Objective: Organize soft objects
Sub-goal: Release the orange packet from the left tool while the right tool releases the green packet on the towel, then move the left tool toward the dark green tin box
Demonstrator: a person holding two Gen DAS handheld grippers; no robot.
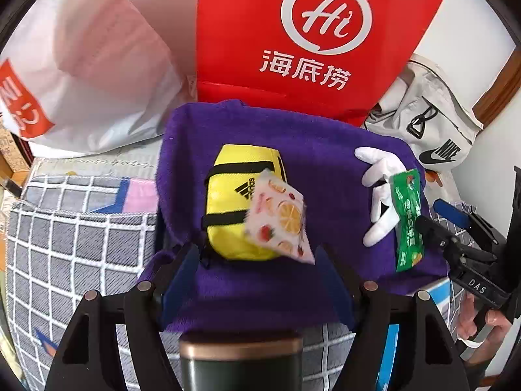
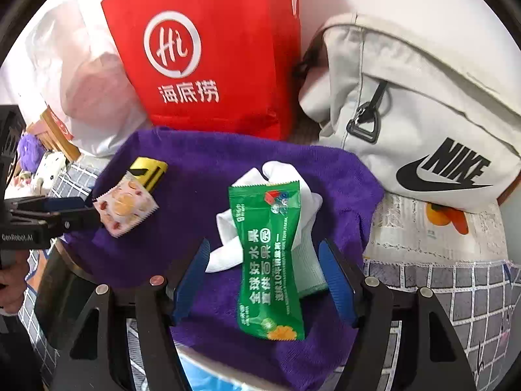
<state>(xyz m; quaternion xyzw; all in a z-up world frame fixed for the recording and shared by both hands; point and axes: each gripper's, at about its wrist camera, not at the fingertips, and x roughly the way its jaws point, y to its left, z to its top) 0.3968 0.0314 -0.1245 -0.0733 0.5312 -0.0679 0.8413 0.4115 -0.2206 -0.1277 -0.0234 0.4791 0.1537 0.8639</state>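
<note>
Backdrop: red bag (image 1: 312,39) and white Nike bag (image 1: 436,130) stand behind purple towel (image 1: 293,137).
Left wrist view: I see my left gripper (image 1: 257,280) with fingers spread; fruit-print packet (image 1: 280,218) between them, leaning on yellow pouch (image 1: 234,202), not pinched.
Right wrist view: my right gripper (image 2: 267,280) fingers spread; green packet (image 2: 267,260) lies unpinched over white glove (image 2: 293,189).

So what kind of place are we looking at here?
Probably a home, perhaps a bed or sofa: a checked grey quilt underneath, a red paper shopping bag and a white Nike bag propped against the wall.
</note>
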